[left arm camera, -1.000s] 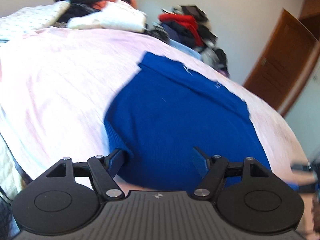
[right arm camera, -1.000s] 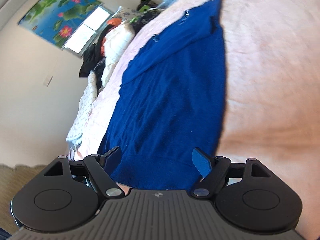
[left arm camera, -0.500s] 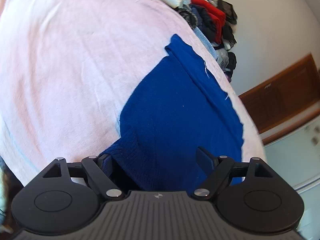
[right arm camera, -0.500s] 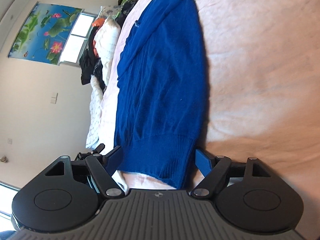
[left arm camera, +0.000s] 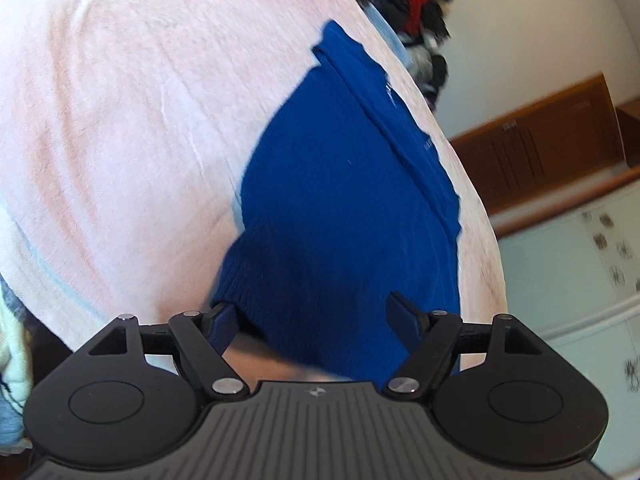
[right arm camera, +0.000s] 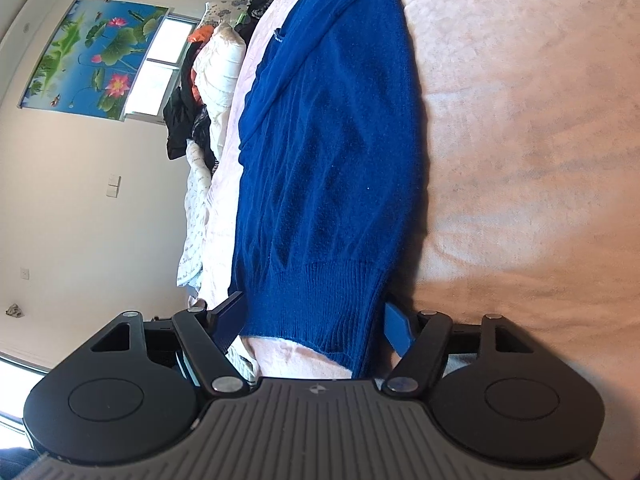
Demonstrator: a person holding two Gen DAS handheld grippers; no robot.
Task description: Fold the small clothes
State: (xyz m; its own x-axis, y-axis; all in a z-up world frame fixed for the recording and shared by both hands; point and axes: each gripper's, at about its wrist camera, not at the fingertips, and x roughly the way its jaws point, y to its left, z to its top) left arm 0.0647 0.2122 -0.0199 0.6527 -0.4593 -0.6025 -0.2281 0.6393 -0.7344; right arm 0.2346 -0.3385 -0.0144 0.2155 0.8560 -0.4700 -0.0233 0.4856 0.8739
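both grippers, left gripper (left arm camera: 312, 314) and right gripper (right arm camera: 316, 318), are spread astride the blue sweater (right arm camera: 332, 140) hem; its long axis runs straight ahead.

Sweater (left arm camera: 352, 208): you see it lying flat on the bed cover (left arm camera: 120, 120), hem nearest you
Left gripper (left arm camera: 314, 320): at the hem, one finger on each side
Right gripper (right arm camera: 316, 326): likewise astride the hem
Clothes pile (left arm camera: 412, 4): behind the sweater, on the bed's far end
Pillows (right arm camera: 218, 76): left of the sweater in your right view
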